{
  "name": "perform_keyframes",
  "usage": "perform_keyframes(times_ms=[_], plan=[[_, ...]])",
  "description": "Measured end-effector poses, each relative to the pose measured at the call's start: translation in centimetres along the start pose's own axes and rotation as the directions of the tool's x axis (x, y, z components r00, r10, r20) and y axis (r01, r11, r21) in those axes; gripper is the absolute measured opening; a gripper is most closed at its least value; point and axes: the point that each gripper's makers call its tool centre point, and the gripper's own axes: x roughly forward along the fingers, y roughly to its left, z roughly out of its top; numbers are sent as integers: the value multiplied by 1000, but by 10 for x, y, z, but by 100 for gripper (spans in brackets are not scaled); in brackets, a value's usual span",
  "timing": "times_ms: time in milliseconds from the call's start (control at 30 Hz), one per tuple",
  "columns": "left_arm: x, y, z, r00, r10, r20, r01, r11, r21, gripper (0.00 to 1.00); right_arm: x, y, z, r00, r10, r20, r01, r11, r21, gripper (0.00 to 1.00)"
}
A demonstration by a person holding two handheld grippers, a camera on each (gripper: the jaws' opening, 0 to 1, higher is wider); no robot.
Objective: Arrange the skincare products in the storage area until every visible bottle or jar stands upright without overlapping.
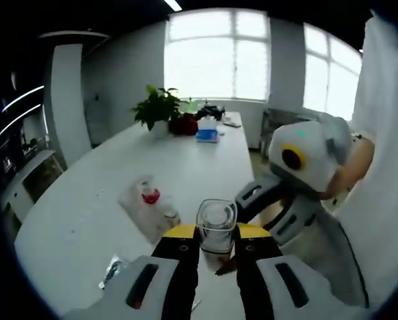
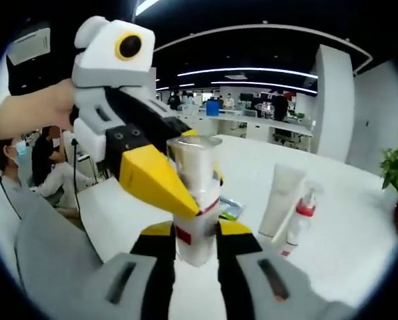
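A white bottle [image 2: 197, 243] with a red band and a clear cap [image 2: 193, 152] is held up above the white table [image 2: 359, 253]. My right gripper [image 2: 197, 230] is shut on the bottle's body. My left gripper [image 1: 217, 233] is shut on the clear cap [image 1: 217, 225], and its yellow jaws [image 2: 160, 177] reach in from the upper left of the right gripper view. The right gripper [image 1: 279, 200] enters the left gripper view from the right. A white tube [image 2: 279, 193] and a red-collared spray bottle [image 2: 299, 220] lie side by side on the table, also seen as tube [image 1: 137, 200] and bottle [image 1: 152, 197].
A potted plant [image 1: 159, 107], red items and a blue box [image 1: 207, 135] stand at the table's far end. A small packet [image 1: 112, 270] lies near the front edge, and a green packet [image 2: 229, 211] lies behind the bottle. People sit at the left [image 2: 15, 167]; desks fill the background.
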Motion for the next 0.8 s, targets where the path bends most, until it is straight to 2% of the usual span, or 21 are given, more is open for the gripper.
perform_keyframes(times_ms=[233, 267, 433, 567, 800], plan=[[27, 11, -17, 998, 1, -59, 1, 999, 34, 17, 14, -17, -24, 998, -49, -43, 51, 998, 37, 23], [32, 13, -21, 998, 3, -69, 0, 999, 38, 17, 16, -21, -30, 996, -67, -64, 68, 998, 17, 23], [47, 23, -34, 995, 28, -91, -27, 1000, 17, 17, 26, -31, -45, 993, -73, -96, 76, 996, 35, 22], [56, 28, -45, 994, 40, -102, -41, 999, -7, 17, 33, -35, -60, 991, -52, -122, 58, 997, 48, 22], [71, 33, -62, 991, 37, -128, -40, 999, -22, 17, 43, -39, -81, 986, -33, -162, 42, 998, 53, 22]])
